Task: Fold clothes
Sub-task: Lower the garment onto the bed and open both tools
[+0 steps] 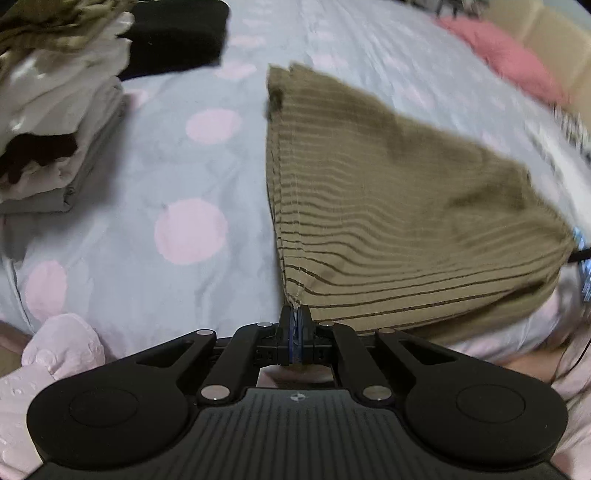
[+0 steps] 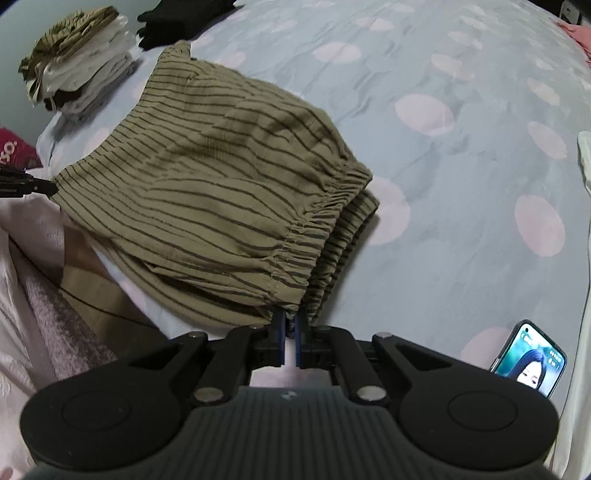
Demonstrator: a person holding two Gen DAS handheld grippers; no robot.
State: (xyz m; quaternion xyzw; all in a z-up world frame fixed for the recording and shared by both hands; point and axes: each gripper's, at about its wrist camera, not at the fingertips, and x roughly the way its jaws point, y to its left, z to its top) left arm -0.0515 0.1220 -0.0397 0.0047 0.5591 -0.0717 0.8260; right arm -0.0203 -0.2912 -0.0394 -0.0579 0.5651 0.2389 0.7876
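Observation:
Olive striped shorts [image 1: 388, 206] are stretched above a grey bedsheet with pink dots. My left gripper [image 1: 295, 314] is shut on a seamed corner of the shorts at the near edge. In the right wrist view the same shorts [image 2: 207, 177] hang with the gathered elastic waistband [image 2: 325, 218] toward the right, and my right gripper [image 2: 290, 317] is shut on the waistband's near corner. The left gripper's black tip [image 2: 40, 188] shows at the far left, pinching the other corner. The cloth sags between the two grips and its far end rests on the bed.
A stack of folded clothes [image 1: 55, 122] sits at the left, also in the right wrist view as the stack [image 2: 81, 74]. A black garment [image 1: 177, 33] lies behind it. A pink cloth [image 1: 506, 55] is at the far right. A lit phone [image 2: 528, 369] lies near the right gripper.

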